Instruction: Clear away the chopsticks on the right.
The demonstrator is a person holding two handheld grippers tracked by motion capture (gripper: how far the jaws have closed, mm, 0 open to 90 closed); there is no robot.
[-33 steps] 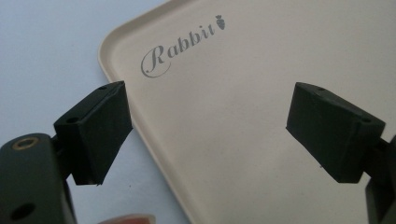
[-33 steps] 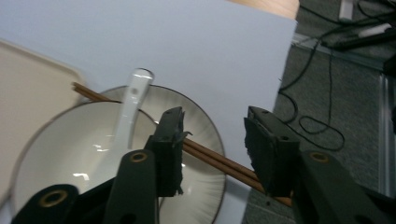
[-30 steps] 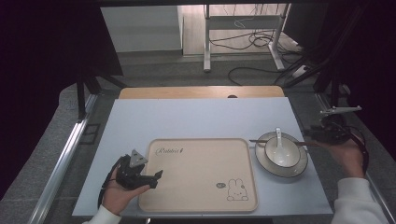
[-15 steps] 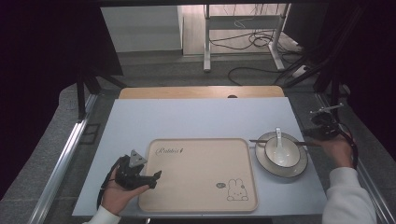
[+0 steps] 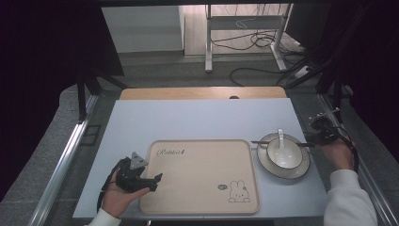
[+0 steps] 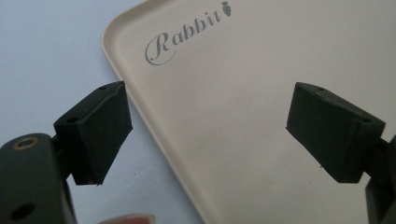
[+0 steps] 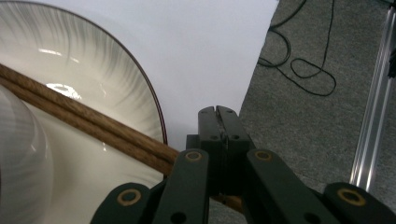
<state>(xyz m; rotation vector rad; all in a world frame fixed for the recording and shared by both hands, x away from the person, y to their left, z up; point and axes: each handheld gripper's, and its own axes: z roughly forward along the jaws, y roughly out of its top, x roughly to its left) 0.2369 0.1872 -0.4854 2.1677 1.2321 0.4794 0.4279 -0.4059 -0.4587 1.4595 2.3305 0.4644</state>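
A beige tray (image 5: 202,188) printed "Rabbit" lies in the middle of the white table (image 5: 197,122). My left gripper (image 5: 156,181) is open at the tray's left edge; in the left gripper view, the left gripper (image 6: 210,112) has its jaws on either side of the tray (image 6: 261,56) rim, holding nothing. To the tray's right, a plate (image 5: 301,169) carries a bowl (image 5: 287,157) with a white spoon (image 5: 281,137). Wooden chopsticks (image 5: 273,142) lie across the plate. My right gripper (image 5: 314,140) sits at the plate's right rim. In the right gripper view, the right gripper (image 7: 219,112) is shut, and the chopsticks (image 7: 93,123) run under it over the plate (image 7: 107,79).
The table's right edge (image 7: 261,70) is just past the right gripper, with grey floor and cables (image 7: 303,70) below. A wooden board (image 5: 202,92) lies along the far side. Metal rails (image 5: 66,155) flank the table.
My right hand and gripper have moved left toward the plate's right rim, onto the chopsticks' end. The left gripper, tray and chopsticks have stayed where they were.
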